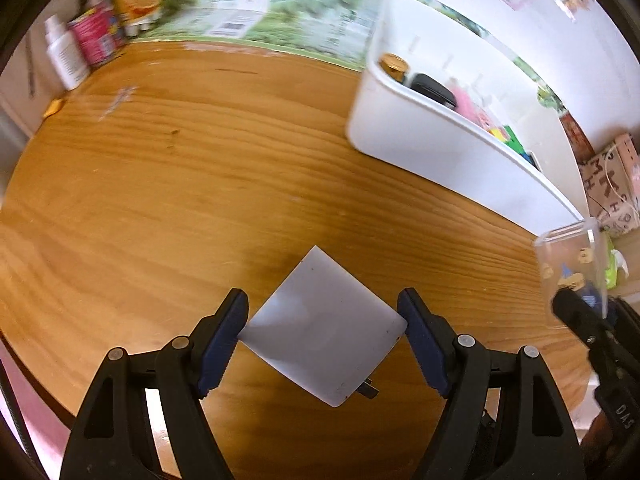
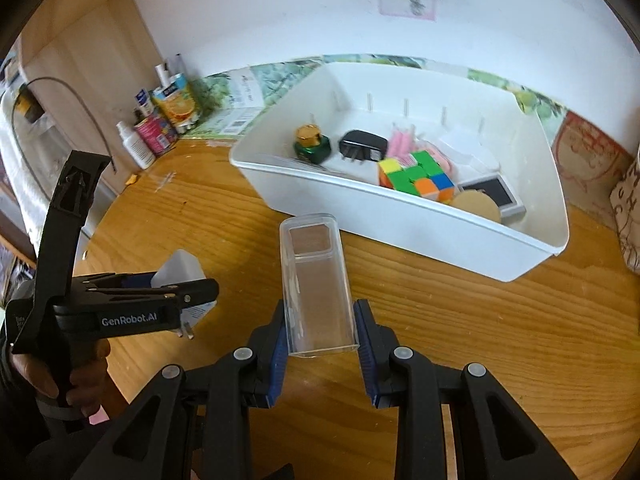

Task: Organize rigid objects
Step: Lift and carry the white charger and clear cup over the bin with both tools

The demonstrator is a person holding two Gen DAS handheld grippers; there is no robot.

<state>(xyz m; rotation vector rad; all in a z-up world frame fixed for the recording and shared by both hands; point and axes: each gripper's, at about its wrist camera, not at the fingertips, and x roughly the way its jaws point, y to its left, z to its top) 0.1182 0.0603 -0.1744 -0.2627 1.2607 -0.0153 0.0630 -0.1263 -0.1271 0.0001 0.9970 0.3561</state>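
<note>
2 grippers level above table: left gripper (image 1: 322, 340) clamps white charger (image 1: 324, 328); right gripper (image 2: 320, 336) clamps clear box (image 2: 316, 280)

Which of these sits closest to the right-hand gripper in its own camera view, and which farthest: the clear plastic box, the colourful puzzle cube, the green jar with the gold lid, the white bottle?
1. Clear plastic box: held between the right gripper fingers.
2. Puzzle cube: inside the white bin, ahead.
3. Green jar: deeper in the bin, left end.
4. White bottle: far left, by the wall.
</note>
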